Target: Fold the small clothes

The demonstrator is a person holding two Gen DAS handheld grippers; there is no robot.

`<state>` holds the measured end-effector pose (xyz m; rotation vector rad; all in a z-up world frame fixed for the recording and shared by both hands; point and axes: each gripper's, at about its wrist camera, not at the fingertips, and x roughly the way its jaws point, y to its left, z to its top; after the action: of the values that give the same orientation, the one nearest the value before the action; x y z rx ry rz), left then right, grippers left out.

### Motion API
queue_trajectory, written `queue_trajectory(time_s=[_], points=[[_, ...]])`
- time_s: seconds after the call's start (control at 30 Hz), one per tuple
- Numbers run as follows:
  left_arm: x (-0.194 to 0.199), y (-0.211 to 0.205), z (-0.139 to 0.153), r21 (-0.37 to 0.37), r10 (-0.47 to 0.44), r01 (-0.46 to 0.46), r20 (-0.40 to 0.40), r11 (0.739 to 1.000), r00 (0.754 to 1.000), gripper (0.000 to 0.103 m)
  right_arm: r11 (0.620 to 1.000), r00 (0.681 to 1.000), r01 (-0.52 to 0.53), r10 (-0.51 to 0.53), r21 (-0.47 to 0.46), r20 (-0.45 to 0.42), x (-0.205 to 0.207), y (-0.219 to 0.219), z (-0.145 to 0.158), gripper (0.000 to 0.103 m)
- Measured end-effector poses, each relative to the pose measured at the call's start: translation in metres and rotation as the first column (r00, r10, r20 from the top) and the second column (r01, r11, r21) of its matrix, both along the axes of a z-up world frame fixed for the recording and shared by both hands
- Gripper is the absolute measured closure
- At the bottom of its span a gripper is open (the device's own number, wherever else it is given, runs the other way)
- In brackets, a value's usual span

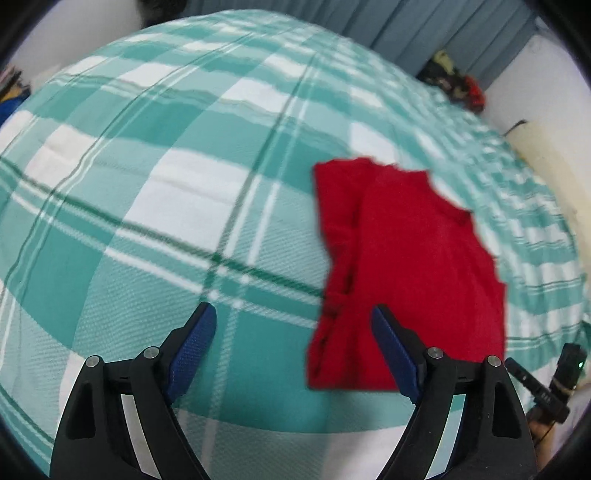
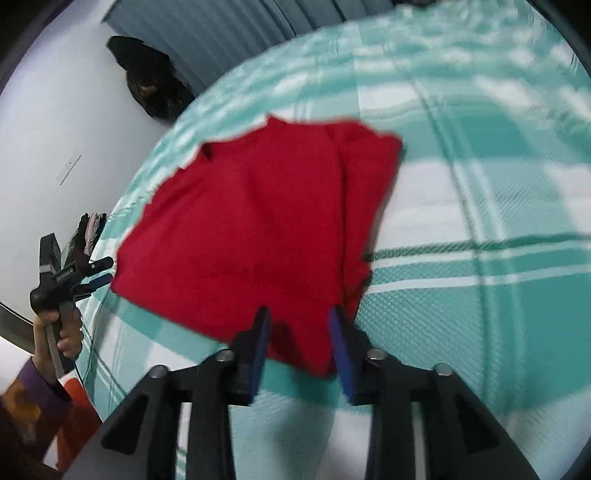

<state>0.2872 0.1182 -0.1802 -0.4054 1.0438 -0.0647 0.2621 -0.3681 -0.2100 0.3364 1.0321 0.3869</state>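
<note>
A small red garment (image 1: 402, 273) lies folded flat on the green-and-white plaid bedspread (image 1: 177, 206). My left gripper (image 1: 293, 314) is open and empty above the bedspread, its right finger (image 1: 391, 343) over the garment's near left corner. In the right wrist view the garment (image 2: 258, 229) fills the middle. My right gripper (image 2: 299, 314) is open, its blue-padded jaws standing to either side of the garment's near edge, not closed on it. The left gripper (image 2: 96, 273) shows at the left edge there, held in a hand.
The bedspread (image 2: 480, 206) covers the whole bed. A white wall (image 2: 55, 129) and grey curtains (image 2: 229, 33) stand beyond it. A dark bundle (image 2: 151, 81) sits by the wall, and a dark-and-red pile (image 1: 454, 81) lies at the bed's far corner.
</note>
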Motion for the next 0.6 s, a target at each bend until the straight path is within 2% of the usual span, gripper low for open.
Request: queue_trajectory(time_s=[0.03, 0.13, 0.27, 0.37, 0.43, 0.5, 0.53, 0.57, 0.6], points=[[0.001, -0.003, 0.003, 0.002, -0.015, 0.015, 0.008, 1.0, 1.0, 0.017, 1.0, 0.999, 0.007, -0.006, -0.013, 0.04, -0.009, 0.0, 0.01, 0.046], [0.017, -0.013, 0.005, -0.032, -0.062, 0.063, 0.019, 0.998, 0.998, 0.015, 1.0, 0.992, 0.02, -0.02, -0.006, 0.122, -0.037, 0.001, 0.026, 0.043], [0.059, -0.017, -0.026, -0.12, -0.081, 0.07, -0.086, 0.99, 0.993, 0.017, 1.0, 0.992, 0.025, -0.027, 0.017, 0.12, -0.066, 0.009, 0.02, 0.043], [0.071, -0.015, -0.033, -0.159, -0.056, 0.045, -0.067, 0.986, 0.996, 0.019, 0.998, 0.994, 0.042, -0.046, 0.041, 0.098, -0.07, 0.009, 0.013, 0.043], [0.077, -0.019, -0.033, -0.18, -0.09, 0.077, -0.064, 0.981, 0.994, 0.031, 0.997, 0.993, 0.054, -0.059, 0.053, 0.1, -0.08, 0.007, 0.008, 0.043], [0.082, -0.027, -0.035, -0.165, -0.136, 0.12, -0.088, 0.979, 0.987, 0.057, 0.996, 0.993, 0.062, -0.069, 0.065, 0.1, -0.085, 0.006, 0.003, 0.043], [0.084, -0.03, -0.035, -0.144, -0.144, 0.13, -0.096, 0.981, 0.985, 0.065, 0.996, 0.993, 0.063, -0.07, 0.068, 0.098, -0.085, 0.005, 0.002, 0.043], [0.084, -0.033, -0.035, -0.128, -0.152, 0.138, -0.103, 0.982, 0.983, 0.085, 0.995, 0.993, 0.064, -0.071, 0.071, 0.097, -0.085, 0.005, 0.001, 0.043], [0.083, -0.034, -0.033, -0.127, -0.15, 0.136, -0.111, 0.983, 0.982, 0.09, 0.995, 0.992, 0.067, -0.074, 0.074, 0.098, -0.084, 0.004, 0.001, 0.043]])
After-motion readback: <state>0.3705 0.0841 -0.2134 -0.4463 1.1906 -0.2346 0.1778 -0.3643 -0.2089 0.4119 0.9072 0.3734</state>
